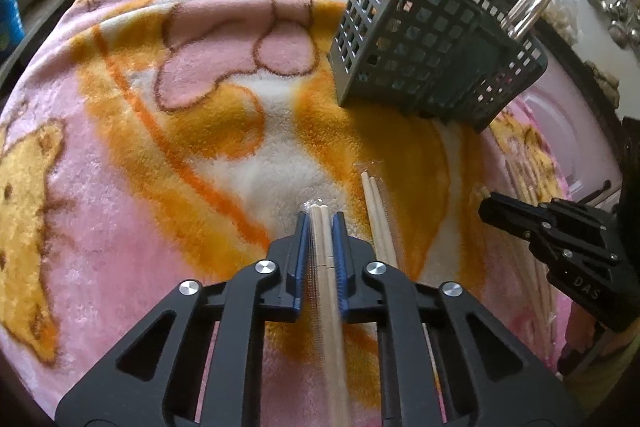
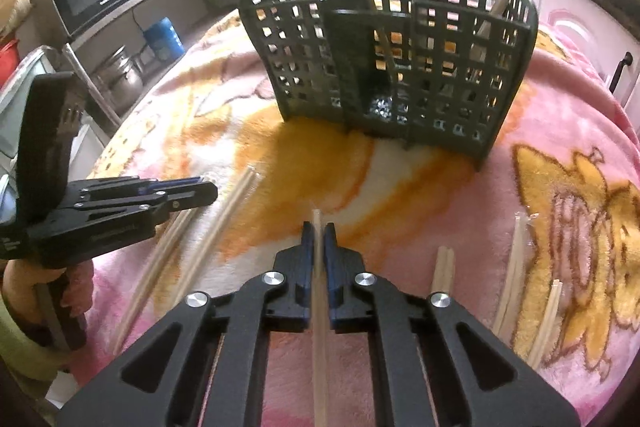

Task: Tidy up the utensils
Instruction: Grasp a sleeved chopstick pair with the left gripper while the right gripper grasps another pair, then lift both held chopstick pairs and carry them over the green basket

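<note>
Surface: pink and orange blanket (image 1: 132, 131), kitchen counters behind.
Left gripper (image 1: 321, 223): jaws closed on wrapped chopsticks (image 1: 320, 227), well short of the basket (image 1: 432, 43).
Loose chopsticks (image 1: 378, 211): flat on blanket, nearer the grippers than the basket.
Basket: upright, holding chopsticks and metal utensils (image 1: 528, 7).
Right gripper (image 2: 319, 233): jaws closed on one chopstick (image 2: 318, 259), facing the basket.

open blanket (image 2: 320, 163) before basket (image 2: 400, 67), loose chopsticks (image 2: 516, 267) flanking
</note>
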A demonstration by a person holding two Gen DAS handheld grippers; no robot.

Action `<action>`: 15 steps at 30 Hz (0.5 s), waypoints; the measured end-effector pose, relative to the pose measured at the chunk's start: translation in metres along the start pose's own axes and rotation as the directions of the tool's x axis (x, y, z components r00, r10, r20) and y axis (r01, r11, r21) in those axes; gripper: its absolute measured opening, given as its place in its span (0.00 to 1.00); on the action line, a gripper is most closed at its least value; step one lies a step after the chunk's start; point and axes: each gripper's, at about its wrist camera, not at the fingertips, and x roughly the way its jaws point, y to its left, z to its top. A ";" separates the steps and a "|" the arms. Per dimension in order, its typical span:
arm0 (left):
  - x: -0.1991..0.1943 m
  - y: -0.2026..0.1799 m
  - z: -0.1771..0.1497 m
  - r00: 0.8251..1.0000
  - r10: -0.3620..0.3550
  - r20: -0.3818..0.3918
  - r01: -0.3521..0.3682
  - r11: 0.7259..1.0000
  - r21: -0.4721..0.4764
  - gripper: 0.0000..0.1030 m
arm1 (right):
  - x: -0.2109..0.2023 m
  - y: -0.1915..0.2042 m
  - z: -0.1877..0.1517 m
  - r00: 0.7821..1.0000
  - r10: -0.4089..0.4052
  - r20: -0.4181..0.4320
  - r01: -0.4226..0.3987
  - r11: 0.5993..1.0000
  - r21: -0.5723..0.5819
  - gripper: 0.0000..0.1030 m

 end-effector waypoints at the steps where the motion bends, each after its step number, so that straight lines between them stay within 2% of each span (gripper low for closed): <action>1: -0.002 0.001 -0.001 1.000 -0.014 0.004 0.014 1.000 -0.009 0.04 | -0.003 0.001 0.000 1.000 0.005 0.008 -0.005 1.000 0.001 0.05; 7: -0.015 -0.011 -0.005 0.998 -0.044 0.046 0.044 0.999 0.002 0.01 | -0.015 -0.004 -0.001 0.999 0.010 0.044 -0.011 1.000 0.017 0.05; 15: -0.042 -0.028 0.003 0.988 -0.070 0.141 0.066 0.997 0.031 0.01 | -0.046 -0.010 -0.004 0.982 0.034 0.186 -0.044 0.998 0.045 0.05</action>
